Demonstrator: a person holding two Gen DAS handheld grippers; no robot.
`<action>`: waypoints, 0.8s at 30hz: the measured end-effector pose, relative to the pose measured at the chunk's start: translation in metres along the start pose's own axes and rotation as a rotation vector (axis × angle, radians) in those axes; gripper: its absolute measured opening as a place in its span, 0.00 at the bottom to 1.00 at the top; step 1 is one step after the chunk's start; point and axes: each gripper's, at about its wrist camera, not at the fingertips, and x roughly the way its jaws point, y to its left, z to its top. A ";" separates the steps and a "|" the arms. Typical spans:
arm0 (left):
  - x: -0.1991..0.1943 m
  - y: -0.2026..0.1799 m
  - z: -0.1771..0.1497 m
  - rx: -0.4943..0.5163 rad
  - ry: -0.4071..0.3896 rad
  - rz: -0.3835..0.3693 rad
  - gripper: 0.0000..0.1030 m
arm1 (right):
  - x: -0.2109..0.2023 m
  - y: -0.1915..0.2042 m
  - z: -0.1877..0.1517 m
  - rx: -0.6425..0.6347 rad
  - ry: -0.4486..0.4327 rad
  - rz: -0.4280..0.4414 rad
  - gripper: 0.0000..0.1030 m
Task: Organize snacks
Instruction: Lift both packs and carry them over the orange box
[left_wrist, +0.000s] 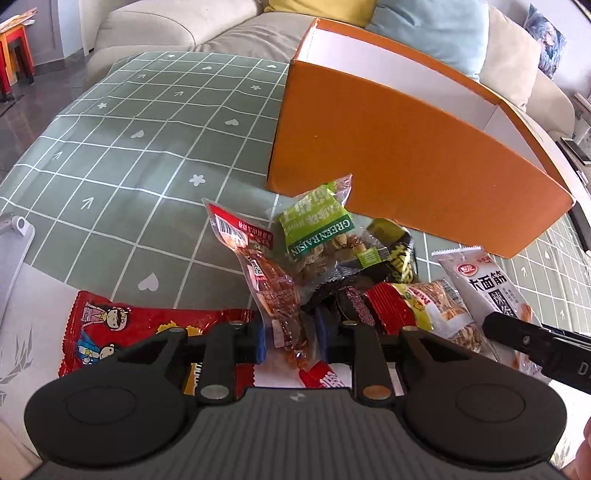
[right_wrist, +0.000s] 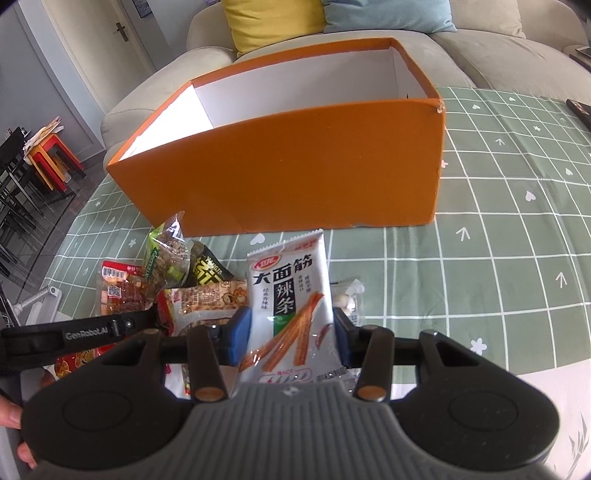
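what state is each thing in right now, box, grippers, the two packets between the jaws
orange box: open-topped, upright, nothing seen inside
left gripper: shut on red meat packet
right gripper: shut on white spicy-strip packet
raisin packet: loose on pile

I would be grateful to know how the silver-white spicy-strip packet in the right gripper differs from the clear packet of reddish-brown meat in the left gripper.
The silver-white spicy-strip packet is opaque with bold black characters; the clear meat packet shows its reddish-brown contents. The silver packet is wider, so the right gripper stands further apart than the left gripper. The silver packet points straight ahead; the meat packet leans left. Both are pinched between blue pads, before the orange box.
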 end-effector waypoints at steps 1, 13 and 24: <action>0.000 0.001 0.000 -0.001 -0.002 -0.003 0.19 | 0.000 -0.001 0.000 0.002 0.000 0.001 0.43; -0.040 -0.002 0.002 0.000 -0.100 0.015 0.17 | -0.015 -0.001 0.007 -0.002 -0.043 0.014 0.43; -0.092 -0.014 0.011 0.034 -0.212 -0.035 0.17 | -0.060 0.015 0.013 -0.057 -0.130 0.042 0.43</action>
